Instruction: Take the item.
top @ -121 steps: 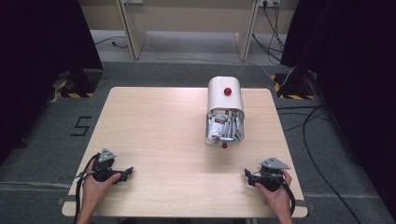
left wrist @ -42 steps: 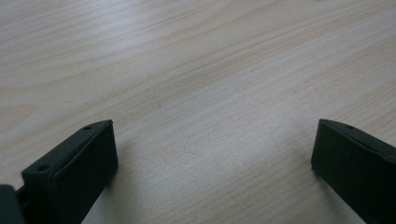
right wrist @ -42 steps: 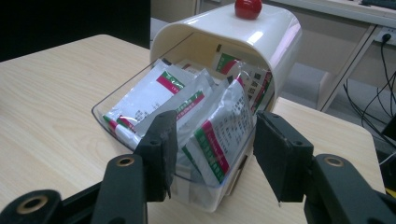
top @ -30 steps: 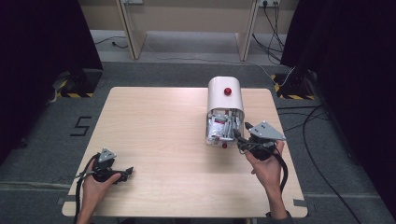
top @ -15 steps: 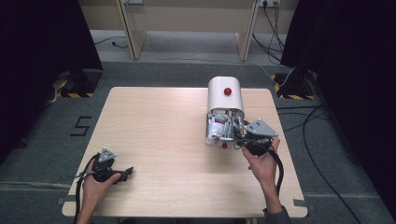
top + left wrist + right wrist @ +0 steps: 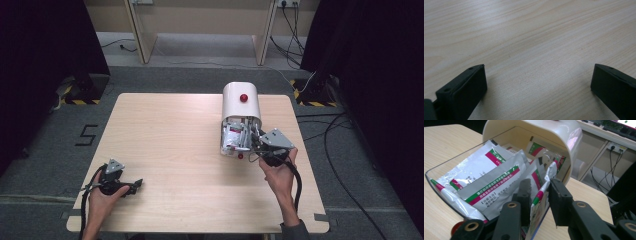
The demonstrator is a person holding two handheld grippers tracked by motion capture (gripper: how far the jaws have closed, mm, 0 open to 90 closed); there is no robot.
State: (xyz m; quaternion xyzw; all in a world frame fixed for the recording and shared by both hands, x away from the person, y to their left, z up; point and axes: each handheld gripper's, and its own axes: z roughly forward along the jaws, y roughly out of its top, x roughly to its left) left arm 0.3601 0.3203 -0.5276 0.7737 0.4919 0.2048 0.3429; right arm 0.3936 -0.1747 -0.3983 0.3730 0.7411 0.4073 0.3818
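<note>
Two grippers: our left gripper rests spread on the table's near-left corner. Our right gripper pinches a sachet in the white bin.

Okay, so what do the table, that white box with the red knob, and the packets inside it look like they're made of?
Table: pale wood or wood-look laminate, matte, with visible grain lines.
White box: glossy plastic, judging by the highlights on its curved hood; its clear drawer looks like transparent plastic.
Packets: probably foil or plastic film, silvery and crinkled with printed green and red stripes. The right hand-held gripper pinches one.
</note>
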